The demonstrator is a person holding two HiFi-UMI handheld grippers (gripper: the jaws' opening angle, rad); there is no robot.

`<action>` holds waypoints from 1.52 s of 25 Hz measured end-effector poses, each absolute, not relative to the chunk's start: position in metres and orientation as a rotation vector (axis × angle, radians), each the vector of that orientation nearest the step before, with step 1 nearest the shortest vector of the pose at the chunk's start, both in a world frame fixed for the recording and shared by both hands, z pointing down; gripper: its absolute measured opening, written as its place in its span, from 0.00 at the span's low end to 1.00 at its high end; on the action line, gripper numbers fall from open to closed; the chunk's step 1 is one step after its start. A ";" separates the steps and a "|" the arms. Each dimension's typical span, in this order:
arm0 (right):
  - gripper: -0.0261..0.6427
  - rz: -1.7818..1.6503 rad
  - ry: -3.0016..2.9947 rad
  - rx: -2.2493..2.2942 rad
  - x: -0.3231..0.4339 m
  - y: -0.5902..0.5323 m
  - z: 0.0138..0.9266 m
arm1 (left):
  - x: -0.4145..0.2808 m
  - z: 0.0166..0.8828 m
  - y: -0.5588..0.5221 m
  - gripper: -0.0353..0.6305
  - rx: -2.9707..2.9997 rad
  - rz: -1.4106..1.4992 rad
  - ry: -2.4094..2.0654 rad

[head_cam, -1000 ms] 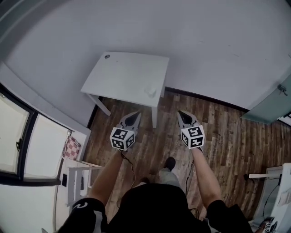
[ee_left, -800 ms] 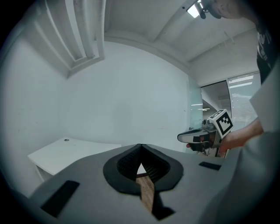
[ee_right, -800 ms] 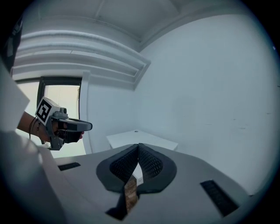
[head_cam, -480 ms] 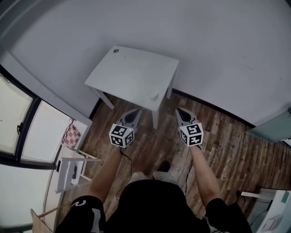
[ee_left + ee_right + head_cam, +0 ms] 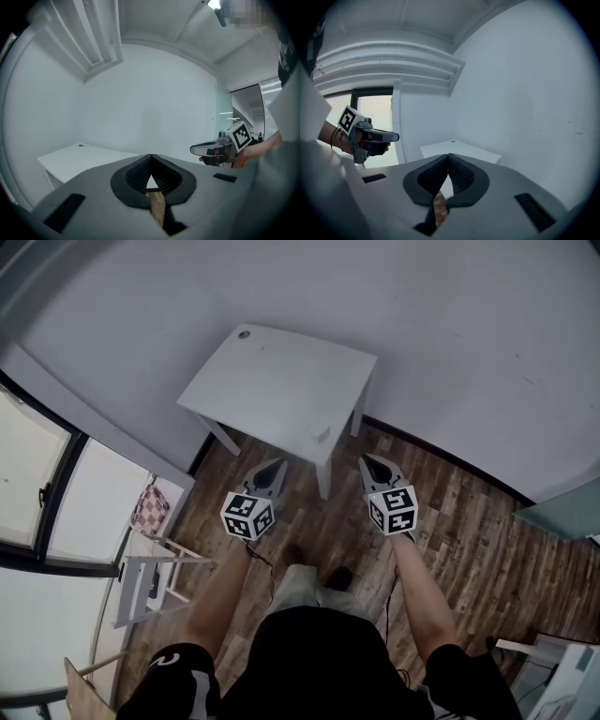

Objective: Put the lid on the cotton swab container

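A small white container (image 5: pixel 322 433) sits near the front right edge of a white table (image 5: pixel 272 381); I cannot make out a lid. Both grippers hang over the wooden floor in front of the table, short of its edge. My left gripper (image 5: pixel 275 465) (image 5: pixel 151 155) is shut with nothing between its jaws. My right gripper (image 5: pixel 368 461) (image 5: pixel 449 155) is also shut and empty. Each gripper view shows the other gripper, the right gripper (image 5: pixel 194 150) and the left gripper (image 5: pixel 396 137), with the table (image 5: pixel 70 161) (image 5: pixel 459 151) beyond the jaws.
A small dark spot (image 5: pixel 244 334) marks the table's far left corner. A grey wall runs behind the table. At the left are windows, a checkered cloth (image 5: pixel 148 512) and a white folding stool (image 5: pixel 150 582). A teal door (image 5: pixel 562 517) is at the right.
The person has stepped towards the table, which now lies closer to the grippers. Both grippers stay shut and held side by side in front.
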State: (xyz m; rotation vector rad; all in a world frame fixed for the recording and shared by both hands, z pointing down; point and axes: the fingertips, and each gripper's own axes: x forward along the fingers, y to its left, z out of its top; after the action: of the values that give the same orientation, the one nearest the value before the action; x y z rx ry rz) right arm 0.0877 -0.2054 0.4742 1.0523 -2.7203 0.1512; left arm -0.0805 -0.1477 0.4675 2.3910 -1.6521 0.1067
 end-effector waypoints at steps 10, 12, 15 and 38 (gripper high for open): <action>0.06 0.173 -2.703 1.045 0.078 -0.233 0.493 | -0.088 0.485 -0.176 0.09 2.379 0.113 -1.641; 0.06 0.183 -2.701 1.045 0.075 -0.239 0.497 | -0.090 0.489 -0.183 0.09 2.373 0.110 -1.637; 0.06 0.191 -2.691 1.042 0.070 -0.248 0.505 | -0.094 0.494 -0.194 0.09 2.370 0.102 -1.629; 0.10 0.235 -2.670 1.015 0.011 -0.326 0.614 | -0.115 0.593 -0.304 0.09 2.372 0.107 -1.507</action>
State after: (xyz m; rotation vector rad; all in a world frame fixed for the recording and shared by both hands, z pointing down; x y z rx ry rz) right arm 0.0109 -0.3265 0.6142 1.0150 -2.6703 0.2348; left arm -0.1149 -0.3039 0.5928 2.3716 -1.5073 0.1072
